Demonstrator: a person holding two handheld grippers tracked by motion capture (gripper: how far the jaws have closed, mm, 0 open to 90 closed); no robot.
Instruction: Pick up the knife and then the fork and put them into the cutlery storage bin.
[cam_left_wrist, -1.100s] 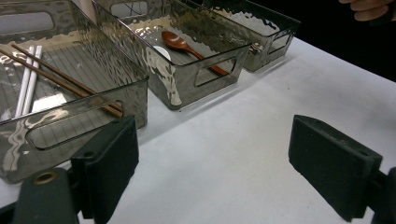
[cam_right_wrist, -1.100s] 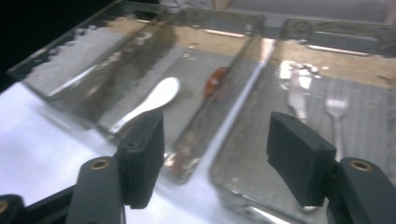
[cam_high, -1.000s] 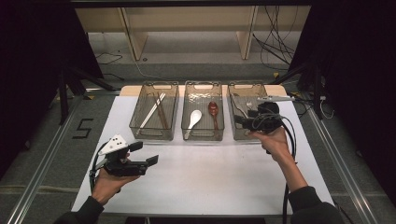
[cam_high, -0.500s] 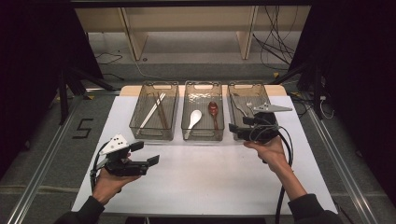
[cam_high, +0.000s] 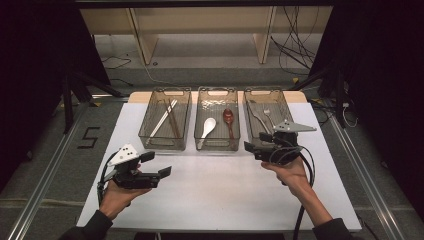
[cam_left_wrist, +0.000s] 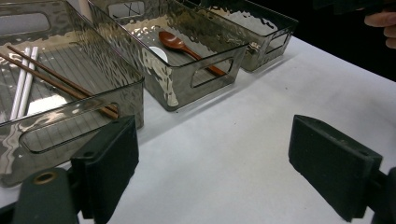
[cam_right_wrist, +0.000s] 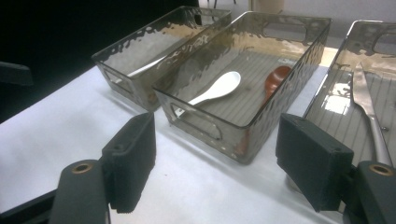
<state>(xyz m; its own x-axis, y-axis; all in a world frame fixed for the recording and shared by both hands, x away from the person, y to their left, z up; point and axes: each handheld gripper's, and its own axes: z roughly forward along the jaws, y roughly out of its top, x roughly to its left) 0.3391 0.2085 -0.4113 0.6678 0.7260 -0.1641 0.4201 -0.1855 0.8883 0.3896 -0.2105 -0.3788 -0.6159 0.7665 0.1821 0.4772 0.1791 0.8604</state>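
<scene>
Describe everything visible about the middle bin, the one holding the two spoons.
The middle bin is a rectangular, smoky translucent container that looks like plastic, with rippled walls, a ribbed floor and a cut-out handle slot in each short end. It stands upright on the white table cover, between two matching bins and apart from both. Inside, lying flat along its length, are a white spoon on the left and a brown wooden-looking spoon on the right. No gripper touches it.
</scene>
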